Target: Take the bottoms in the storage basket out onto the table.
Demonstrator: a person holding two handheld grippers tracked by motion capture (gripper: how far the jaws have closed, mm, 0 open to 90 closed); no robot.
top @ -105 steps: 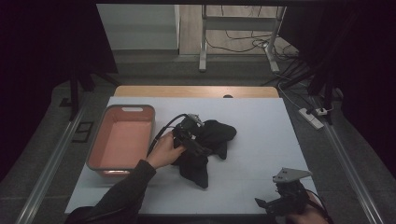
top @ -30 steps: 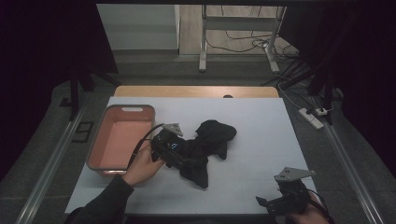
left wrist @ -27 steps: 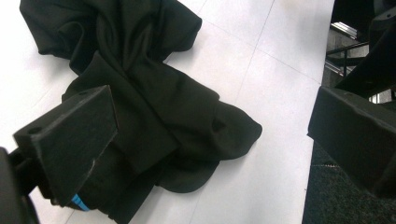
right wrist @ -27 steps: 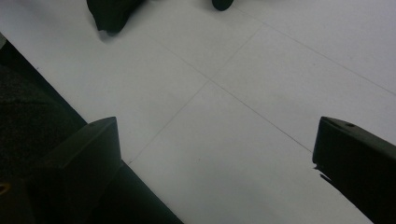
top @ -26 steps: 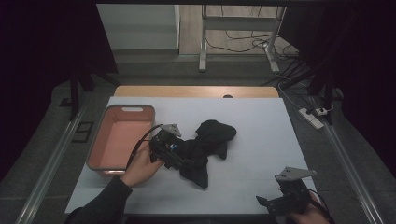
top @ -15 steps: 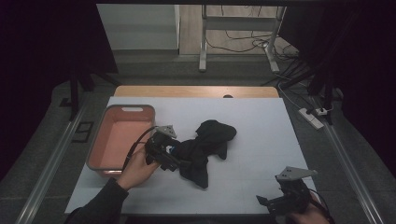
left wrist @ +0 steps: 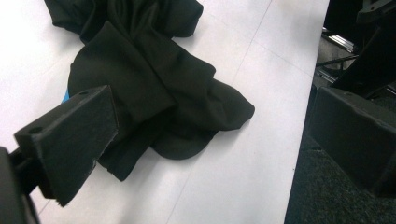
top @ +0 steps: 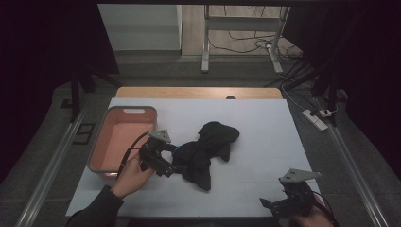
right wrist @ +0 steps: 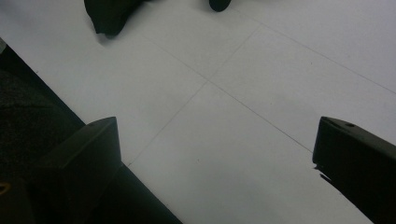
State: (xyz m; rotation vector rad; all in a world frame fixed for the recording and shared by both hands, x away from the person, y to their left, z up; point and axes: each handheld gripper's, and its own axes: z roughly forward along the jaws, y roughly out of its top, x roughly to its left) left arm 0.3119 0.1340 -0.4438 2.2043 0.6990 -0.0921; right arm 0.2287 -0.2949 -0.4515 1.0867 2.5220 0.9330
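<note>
Cloth [top: 208,151], black and crumpled with no readable writing, lies mid-bench [top: 265,123] in the high view, right of a pink tub [top: 124,137], left tongs [top: 172,163] at its left edge and right tongs [top: 270,204] well apart near the front. Left gripper view: the jaws gape wide, empty, one over the cloth [left wrist: 154,79]. Right gripper view: wide-open empty jaws over bare bench [right wrist: 243,116], cloth [right wrist: 109,14] far off.

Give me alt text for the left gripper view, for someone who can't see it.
A crumpled black garment lies on a white table, seen between the left gripper's two wide-open black jaws. The left jaw sits beside the cloth's edge, the right jaw over the table's edge and dark floor.
</note>
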